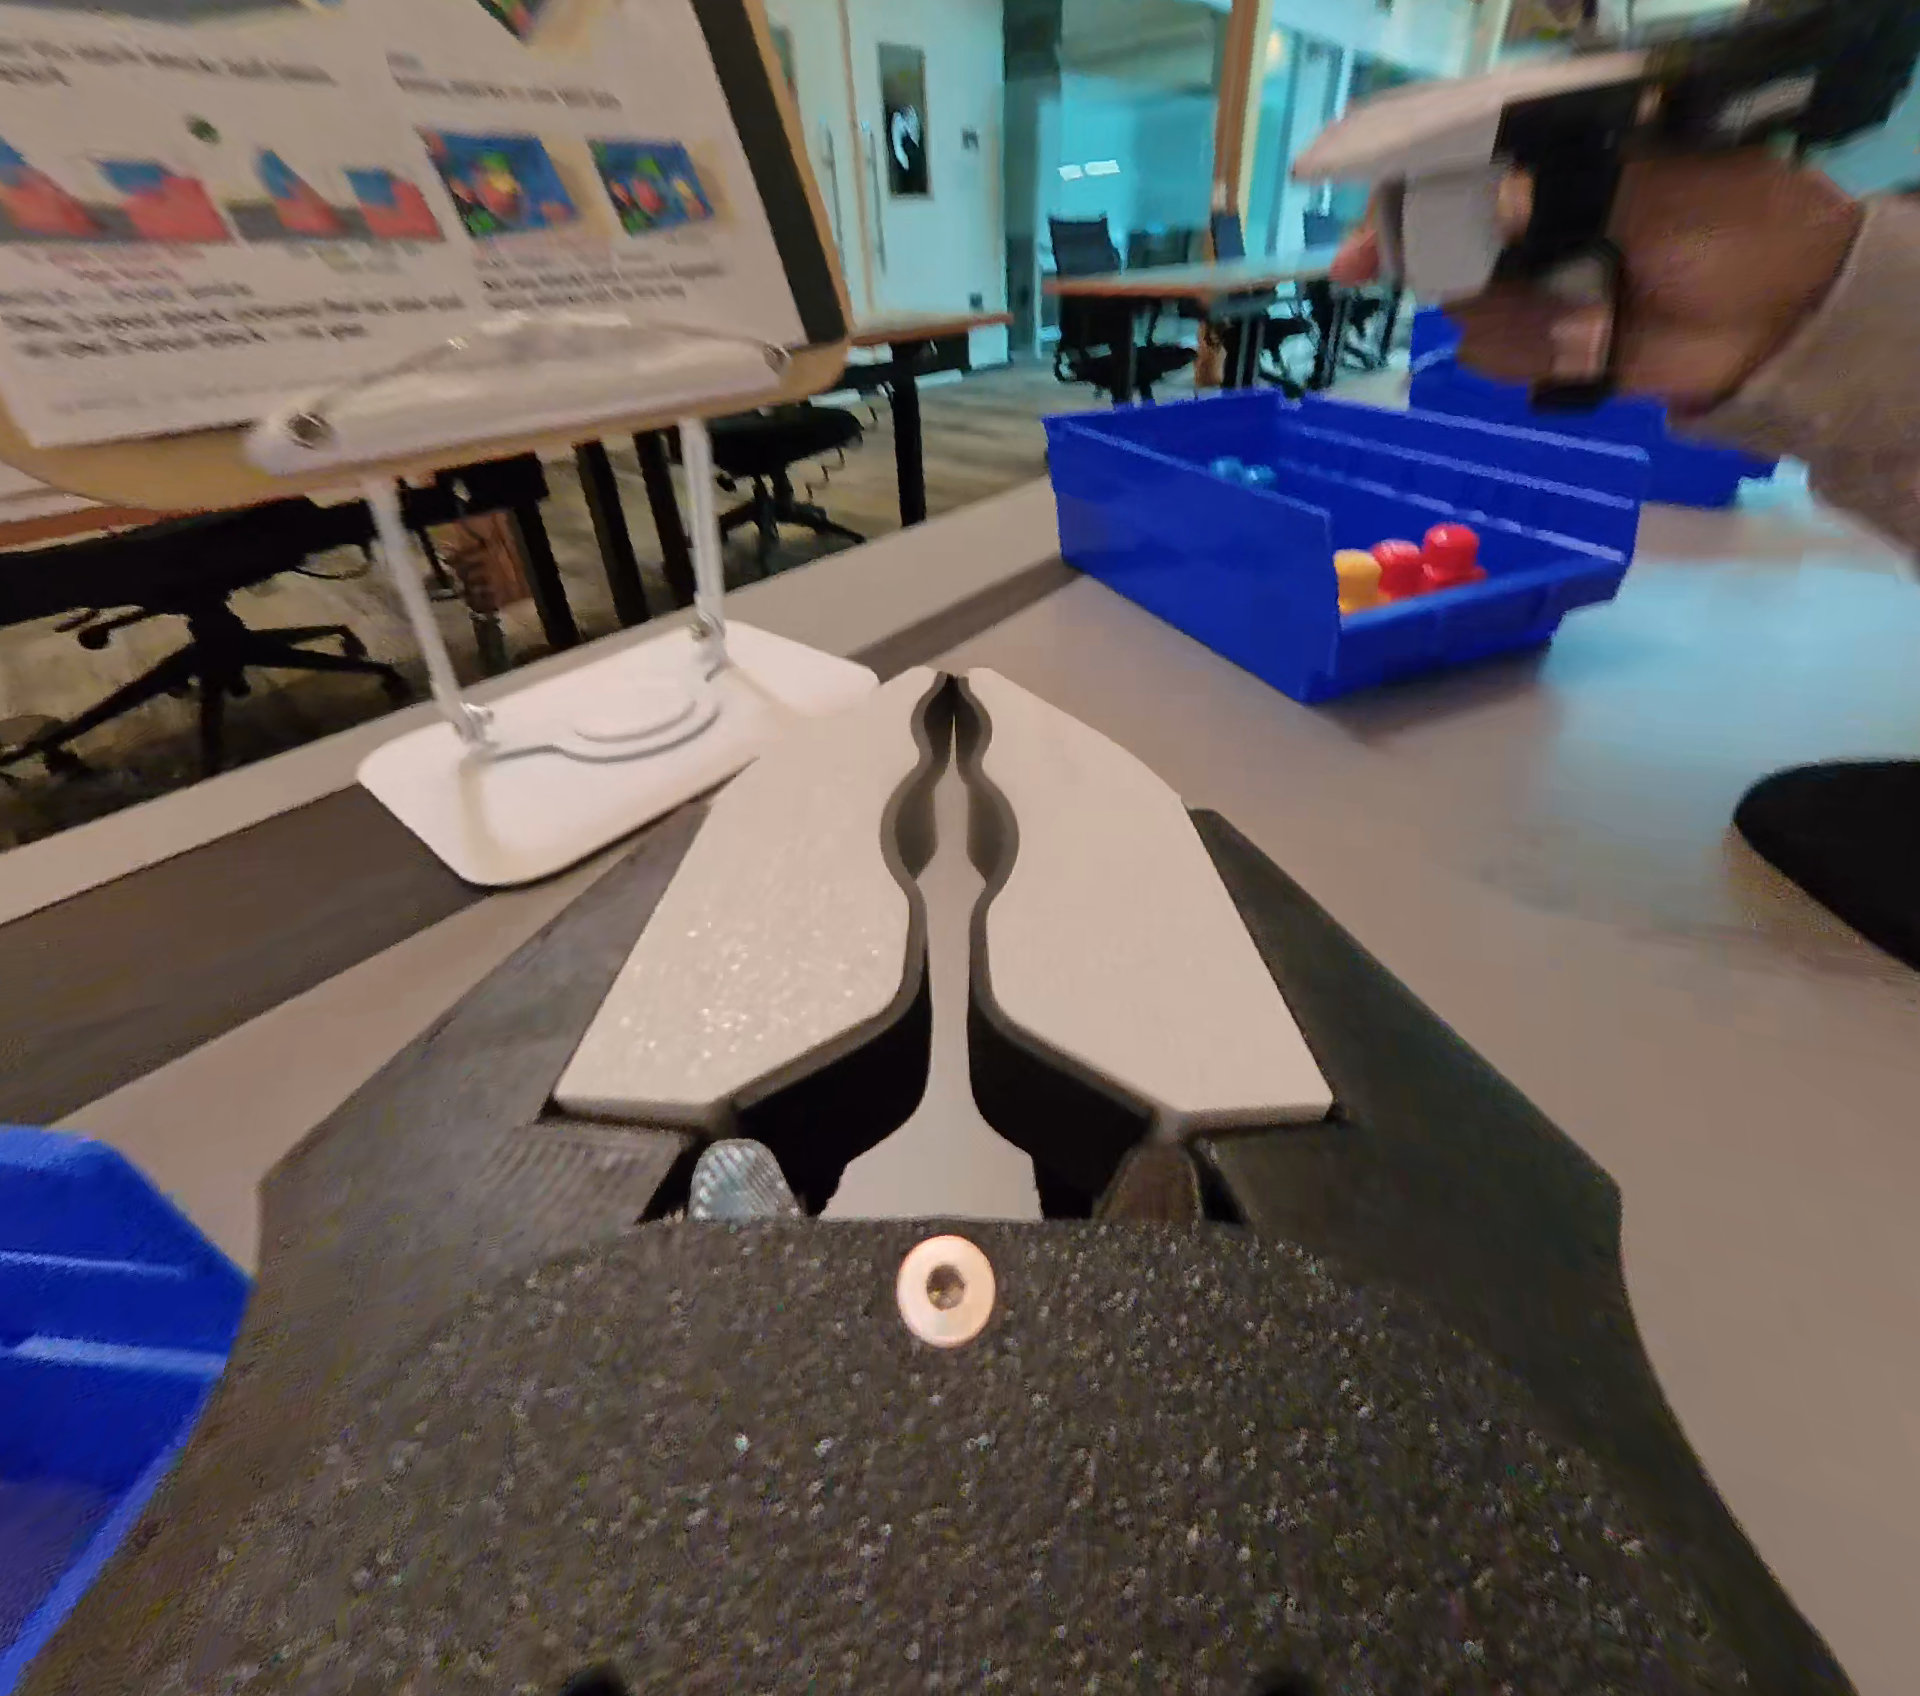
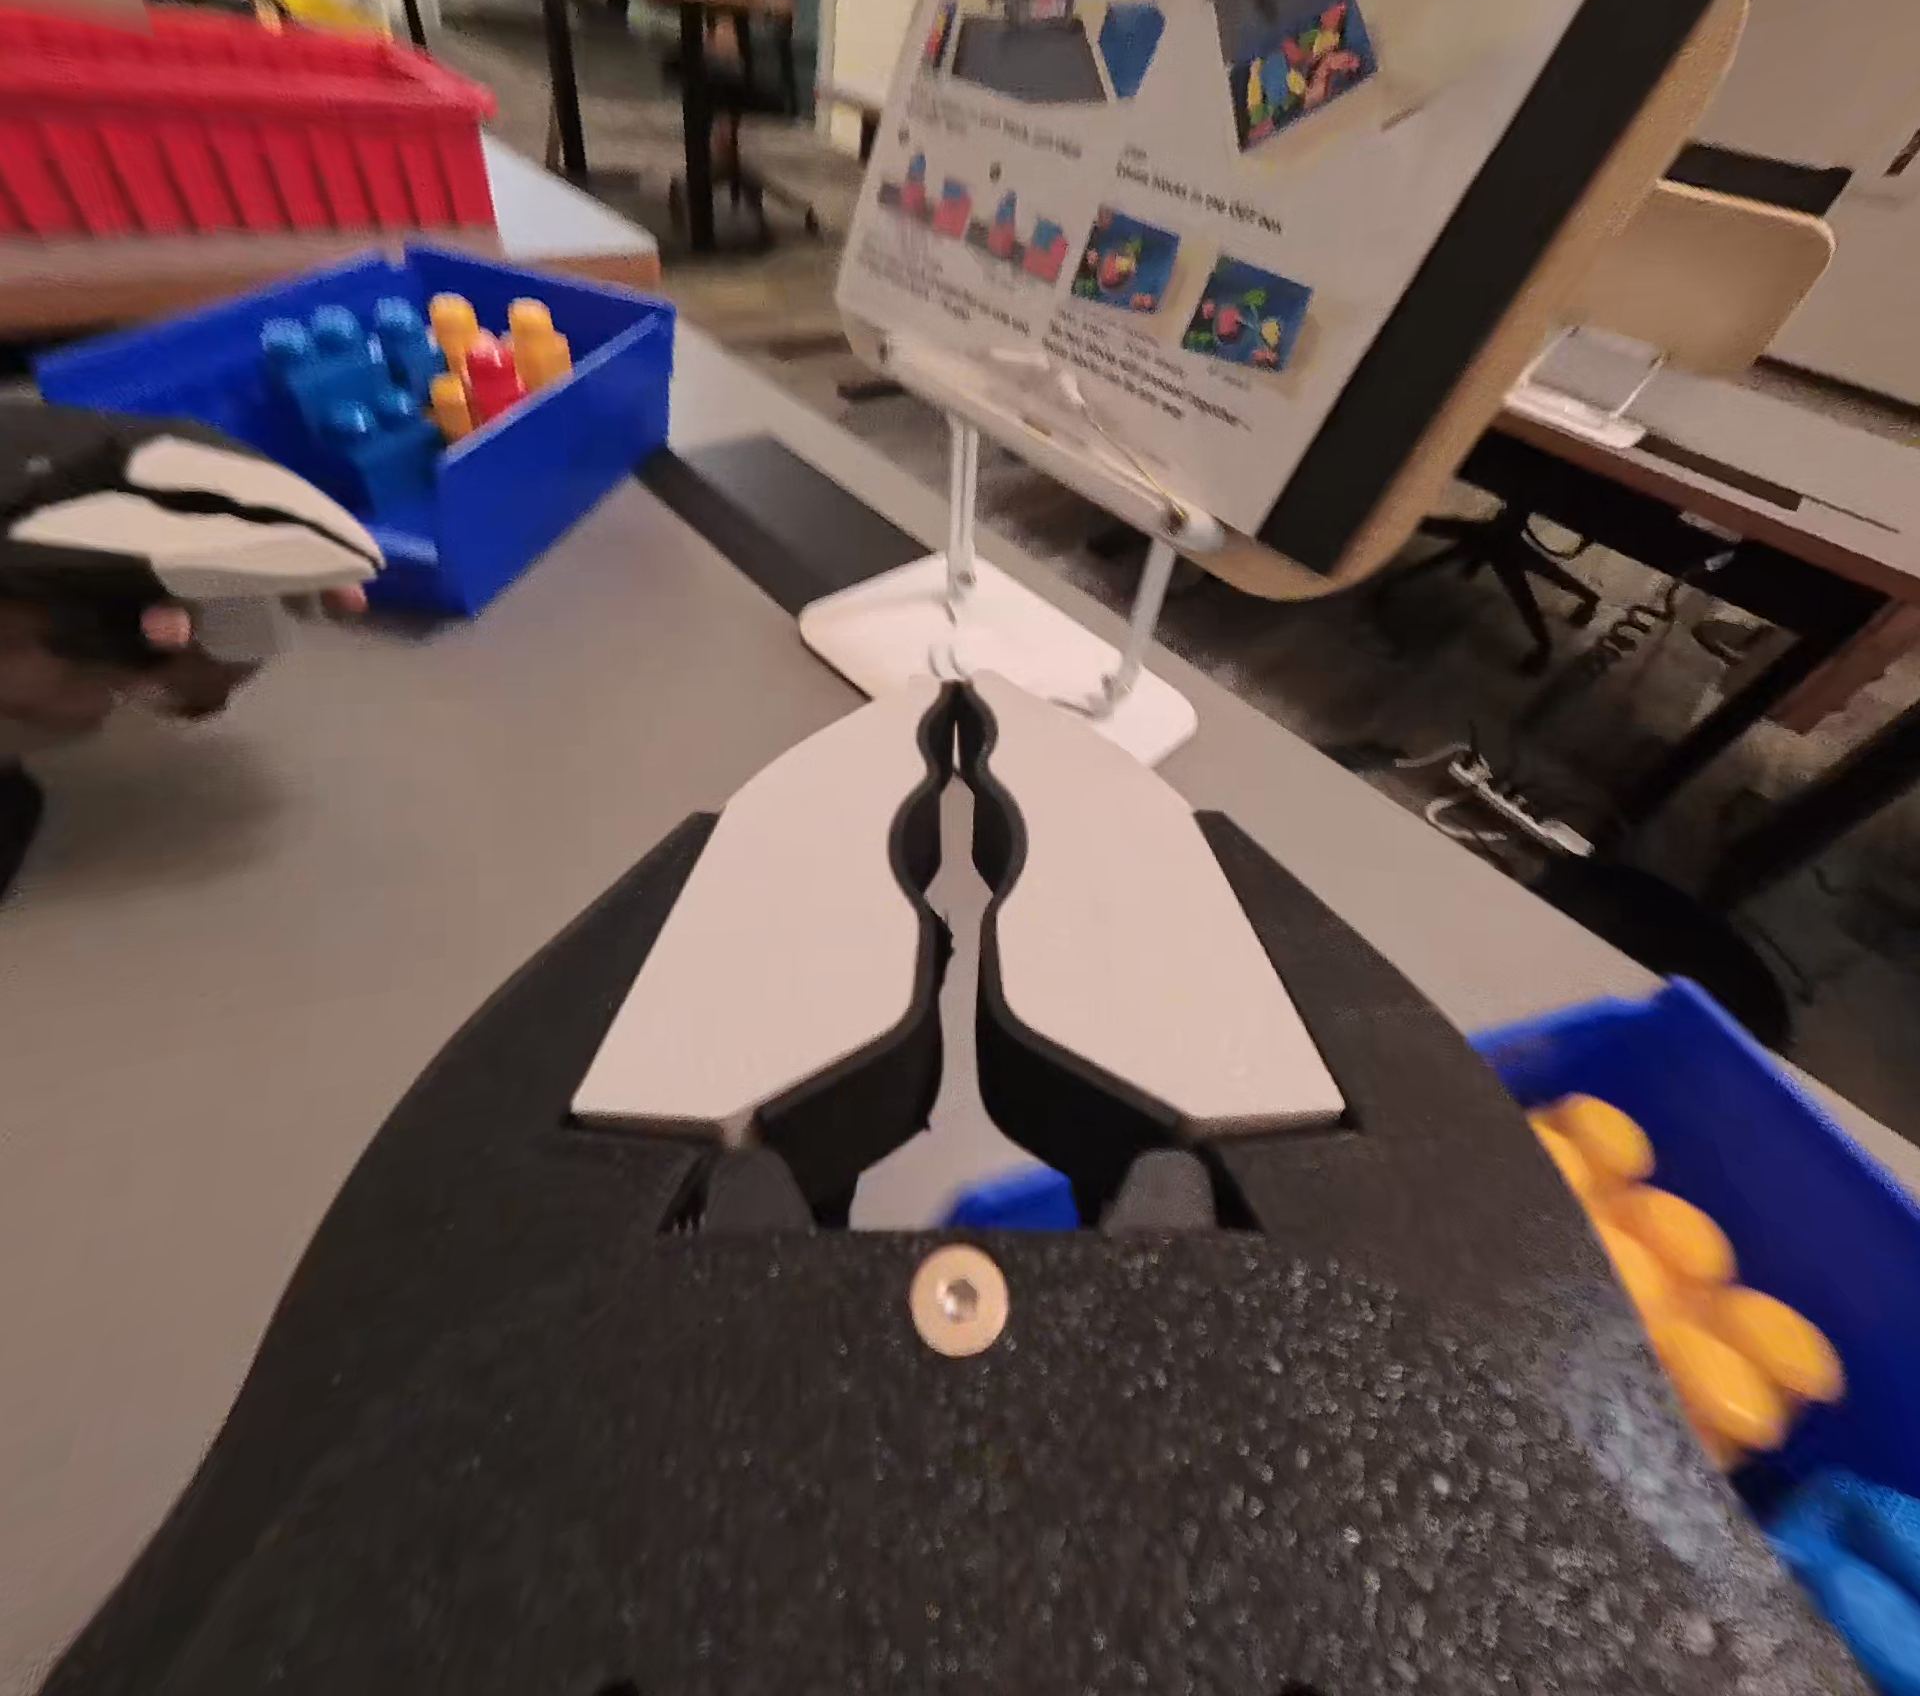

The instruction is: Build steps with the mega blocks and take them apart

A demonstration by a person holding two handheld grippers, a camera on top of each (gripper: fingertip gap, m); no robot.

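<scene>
My left gripper is shut and empty, low over the grey table. My right gripper is shut and empty too. A blue bin at the right of the left wrist view holds red blocks and a yellow block. In the right wrist view another blue bin at the left holds blue blocks, yellow blocks and a red block. A third blue bin close at the right holds yellow blocks. Each view shows the other gripper farther off, held by a hand.
An instruction board on a white stand stands at the table's far edge; it also shows in the right wrist view. A red crate sits far left. A blue bin corner lies at the lower left. Desks and chairs stand beyond.
</scene>
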